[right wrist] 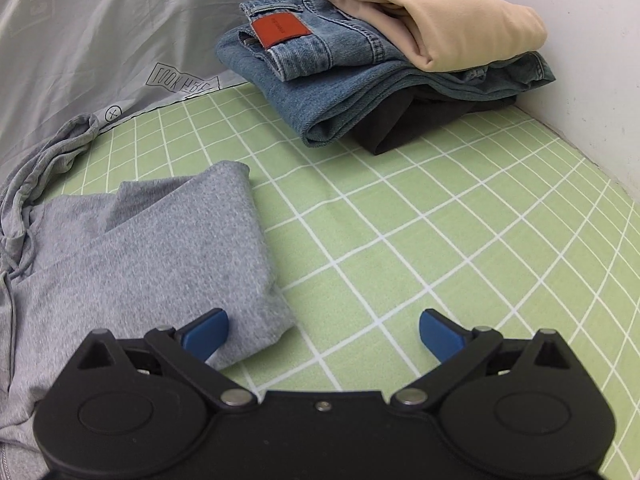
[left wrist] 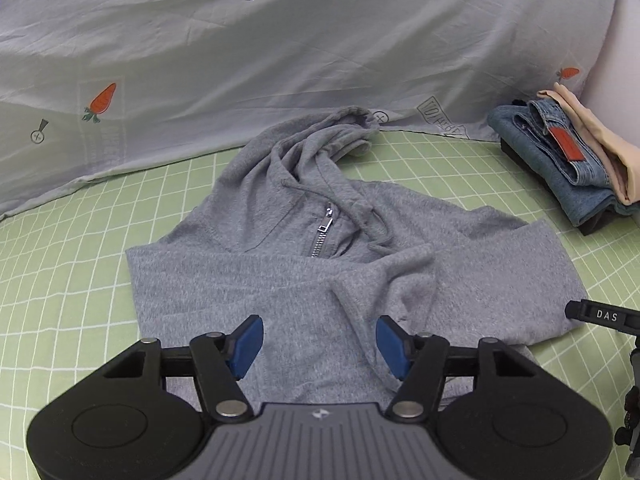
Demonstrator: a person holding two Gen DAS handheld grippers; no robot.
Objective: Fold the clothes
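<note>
While the hoodie (left wrist: 320, 264) lies partly folded on the green checked sheet (left wrist: 60, 272), both tongs hang over it with nothing pinched. The left gripper (left wrist: 319, 346) stands over the hoodie's near part, its blue pads part-spread with bare grey cloth showing between them; whether they touch the cloth I cannot tell. The right gripper (right wrist: 323, 334) is spread wide over the hoodie's right edge: its left pad sits above the grey corner, its right pad above bare sheet. The hoodie's hood (left wrist: 340, 132) points to the far edge of the bed, reaching the grey printed cloth (left wrist: 280, 52) that rises there, and its zip (left wrist: 322, 236) and cord lie on top near the neck. In the far right corner, by the wall (right wrist: 580, 40), sits a stack: beige garment (right wrist: 440, 24) on jeans (right wrist: 320, 80) on dark fabric (right wrist: 400, 124), well apart from the hoodie.
</note>
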